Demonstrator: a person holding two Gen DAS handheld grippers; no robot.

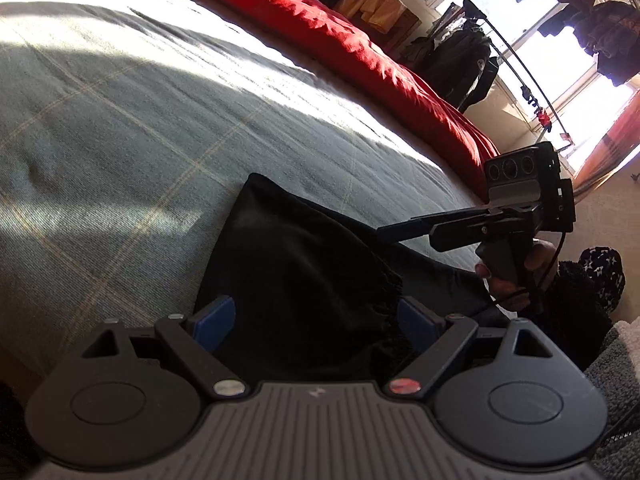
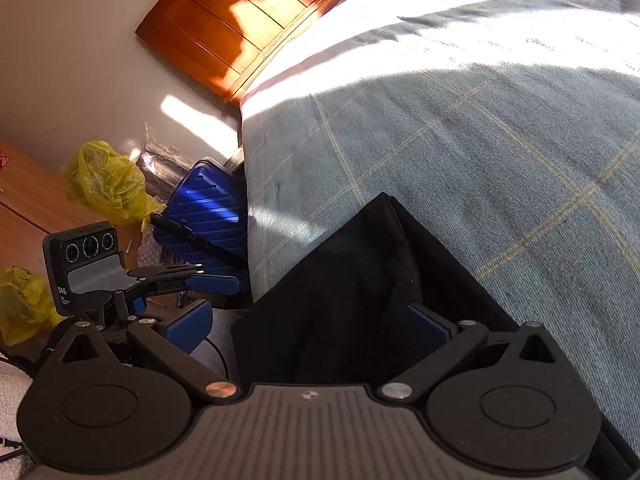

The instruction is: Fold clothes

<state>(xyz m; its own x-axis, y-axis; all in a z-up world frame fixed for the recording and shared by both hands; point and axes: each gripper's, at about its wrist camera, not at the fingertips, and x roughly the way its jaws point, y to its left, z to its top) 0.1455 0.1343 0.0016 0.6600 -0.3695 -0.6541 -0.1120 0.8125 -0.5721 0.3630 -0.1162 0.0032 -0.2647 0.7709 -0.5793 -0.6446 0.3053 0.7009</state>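
A black garment [image 1: 304, 256] lies bunched on the grey-blue plaid bedspread [image 1: 120, 140], close to the bed's near edge. My left gripper [image 1: 316, 322] is open, its blue pads [image 1: 214, 322] wide apart on either side of the cloth's near end. My right gripper [image 2: 310, 328] is open too, and the same black garment [image 2: 352, 280] fills the gap between its fingers. In the left wrist view the right gripper [image 1: 404, 232] reaches over the cloth from the right, held by a hand [image 1: 516, 280]. The left gripper [image 2: 188, 288] shows at the left of the right wrist view.
A red blanket [image 1: 360, 40] runs along the bed's far side, with a clothes rack [image 1: 476, 52] and a bright window beyond. Beside the bed stand a wooden headboard [image 2: 248, 20], a blue suitcase [image 2: 208, 208], yellow plastic bags [image 2: 108, 184] and a wooden cabinet [image 2: 24, 208].
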